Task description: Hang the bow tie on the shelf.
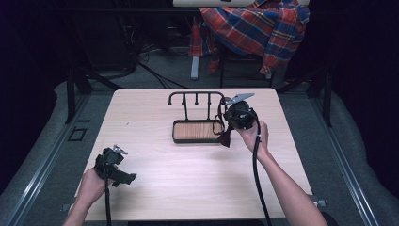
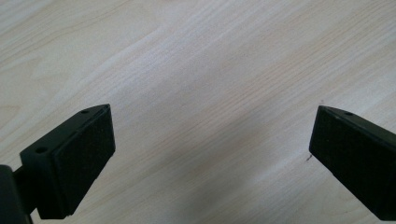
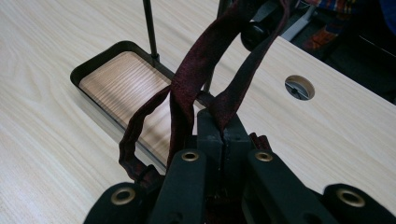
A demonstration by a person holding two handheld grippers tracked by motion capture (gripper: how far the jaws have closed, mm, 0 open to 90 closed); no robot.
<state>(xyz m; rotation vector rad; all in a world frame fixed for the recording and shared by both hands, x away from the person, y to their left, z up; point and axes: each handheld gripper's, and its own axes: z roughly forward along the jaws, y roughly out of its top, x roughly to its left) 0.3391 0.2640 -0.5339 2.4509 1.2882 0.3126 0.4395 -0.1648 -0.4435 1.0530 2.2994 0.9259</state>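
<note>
The left gripper (image 2: 212,140) hangs over the bare, pale wooden table (image 2: 196,70), its two black jaws spread wide apart.

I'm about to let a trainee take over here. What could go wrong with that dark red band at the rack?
1. The right tongs pinch the dark red band at one spot, while its loop runs up around a peg knob; pulling away might tip the rack.
2. A slack length hangs beside the tray and may snag its rim.
3. The left tongs are open over bare table, too far off to steady the rack.
</note>
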